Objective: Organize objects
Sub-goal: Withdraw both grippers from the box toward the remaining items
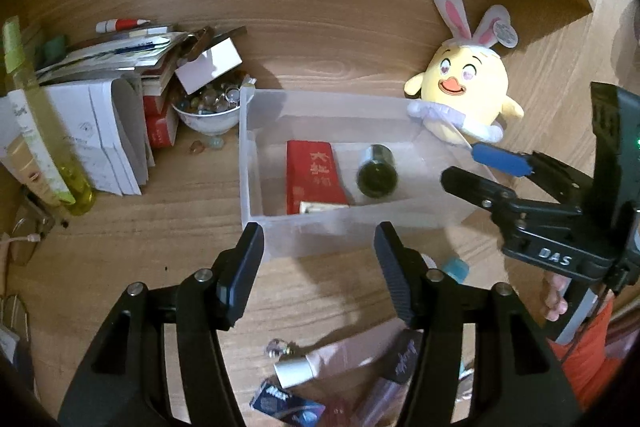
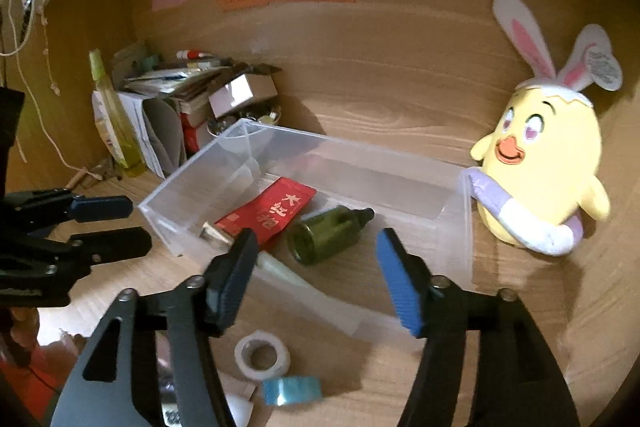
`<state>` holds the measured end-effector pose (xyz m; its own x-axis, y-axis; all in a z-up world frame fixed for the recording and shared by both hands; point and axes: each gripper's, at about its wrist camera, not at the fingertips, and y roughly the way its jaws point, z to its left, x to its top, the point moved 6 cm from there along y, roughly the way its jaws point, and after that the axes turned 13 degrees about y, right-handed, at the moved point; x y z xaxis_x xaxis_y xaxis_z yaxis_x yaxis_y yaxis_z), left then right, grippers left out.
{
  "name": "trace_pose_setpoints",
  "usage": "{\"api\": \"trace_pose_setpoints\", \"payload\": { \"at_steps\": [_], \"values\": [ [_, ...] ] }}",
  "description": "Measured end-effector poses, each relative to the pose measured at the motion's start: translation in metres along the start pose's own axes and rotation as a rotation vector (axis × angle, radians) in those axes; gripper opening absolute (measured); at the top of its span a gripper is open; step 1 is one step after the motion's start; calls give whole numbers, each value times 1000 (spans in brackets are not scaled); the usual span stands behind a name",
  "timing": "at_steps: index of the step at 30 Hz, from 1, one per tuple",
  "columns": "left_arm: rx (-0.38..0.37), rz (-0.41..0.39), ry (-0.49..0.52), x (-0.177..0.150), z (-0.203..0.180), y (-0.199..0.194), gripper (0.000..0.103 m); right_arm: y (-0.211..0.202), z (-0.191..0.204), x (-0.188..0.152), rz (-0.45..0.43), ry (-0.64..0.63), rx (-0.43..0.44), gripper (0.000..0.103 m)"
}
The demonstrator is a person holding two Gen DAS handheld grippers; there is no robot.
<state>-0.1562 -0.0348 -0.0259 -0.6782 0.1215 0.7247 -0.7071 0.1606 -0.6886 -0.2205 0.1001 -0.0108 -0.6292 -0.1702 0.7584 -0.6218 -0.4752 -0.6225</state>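
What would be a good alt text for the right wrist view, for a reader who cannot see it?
The open right gripper hovers empty above a clear plastic bin that holds a red packet and a green bottle lying on its side. A yellow plush chick stands to the right; two tape rolls lie in front.

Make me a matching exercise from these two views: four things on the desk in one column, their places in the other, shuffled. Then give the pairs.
Things
1. red packet
2. plush chick
3. white tape roll
4. bowl of glass beads

Places
A. outside the clear plastic bin, against its far right corner
B. lying inside the clear plastic bin, beside the green bottle
C. left of the bin, next to the stacked books and papers
D. on the desk in front of the bin, near the blue tape roll

Pairs: 1-B, 2-A, 3-D, 4-C
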Motion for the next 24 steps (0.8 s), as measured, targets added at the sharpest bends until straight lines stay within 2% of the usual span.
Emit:
{"api": "trace_pose_setpoints", "payload": {
  "at_steps": [2,5,14,24],
  "values": [
    [1,-4,0,-4,-3,-4,65,-10,0,-4,-9,0,2,64],
    [3,-2,10,-9,-9,-8,65,-20,-1,-10,-17,5,-8,72],
    [-14,32,0,-31,-24,-8,65,-43,-7,-35,-16,25,-2,73],
    [-55,62,-7,-55,-36,-4,65,-34,-28,-61,44,72,-41,73]
  ]
}}
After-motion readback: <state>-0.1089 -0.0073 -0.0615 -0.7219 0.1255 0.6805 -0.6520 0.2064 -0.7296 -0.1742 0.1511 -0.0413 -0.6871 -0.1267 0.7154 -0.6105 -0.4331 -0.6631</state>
